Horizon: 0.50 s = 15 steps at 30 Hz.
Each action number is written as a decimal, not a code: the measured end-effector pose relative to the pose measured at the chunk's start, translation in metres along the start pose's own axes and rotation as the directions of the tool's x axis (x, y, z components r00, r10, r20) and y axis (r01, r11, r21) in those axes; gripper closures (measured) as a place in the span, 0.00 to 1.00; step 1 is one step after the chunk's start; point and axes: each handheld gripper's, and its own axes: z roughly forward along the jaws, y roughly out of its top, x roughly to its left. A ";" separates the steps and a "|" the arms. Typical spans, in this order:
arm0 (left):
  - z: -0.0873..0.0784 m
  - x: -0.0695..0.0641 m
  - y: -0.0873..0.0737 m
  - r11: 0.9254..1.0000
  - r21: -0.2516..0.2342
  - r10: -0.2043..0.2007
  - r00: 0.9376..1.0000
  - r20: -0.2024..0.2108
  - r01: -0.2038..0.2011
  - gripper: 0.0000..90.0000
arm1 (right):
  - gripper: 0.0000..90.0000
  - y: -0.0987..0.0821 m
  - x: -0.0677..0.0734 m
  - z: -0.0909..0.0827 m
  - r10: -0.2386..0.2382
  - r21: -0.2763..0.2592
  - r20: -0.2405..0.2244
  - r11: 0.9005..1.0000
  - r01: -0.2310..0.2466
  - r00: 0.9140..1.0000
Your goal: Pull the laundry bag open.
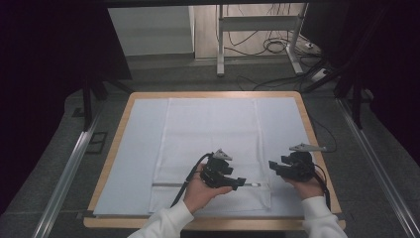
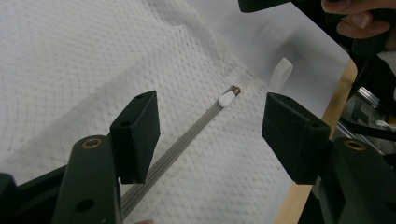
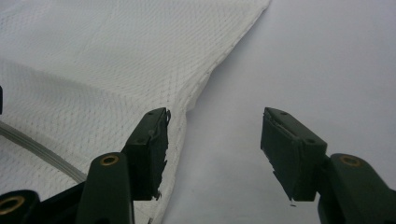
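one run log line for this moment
left gripper: open over zipper pull | right gripper: open at mesh bag edge | nothing held

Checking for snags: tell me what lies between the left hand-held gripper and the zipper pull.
Only bare grey zipper track on the mesh bag leads to the pull, left gripper view.

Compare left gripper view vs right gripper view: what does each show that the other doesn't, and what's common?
Left gripper view: the white zipper pull at the end of the grey zipper, a white fabric loop beside it, the table's wooden edge, and the other hand at top right.

Right gripper view: the mesh bag's side edge running out onto the plain white sheet.

Both: an open claw over the white mesh bag, and a stretch of grey zipper.
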 end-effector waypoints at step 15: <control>0.025 -0.004 0.004 0.998 0.048 -0.053 0.997 0.052 0.051 0.43 | 0.45 0.000 -0.002 -0.002 0.004 -0.010 0.008 1.000 -0.004 1.000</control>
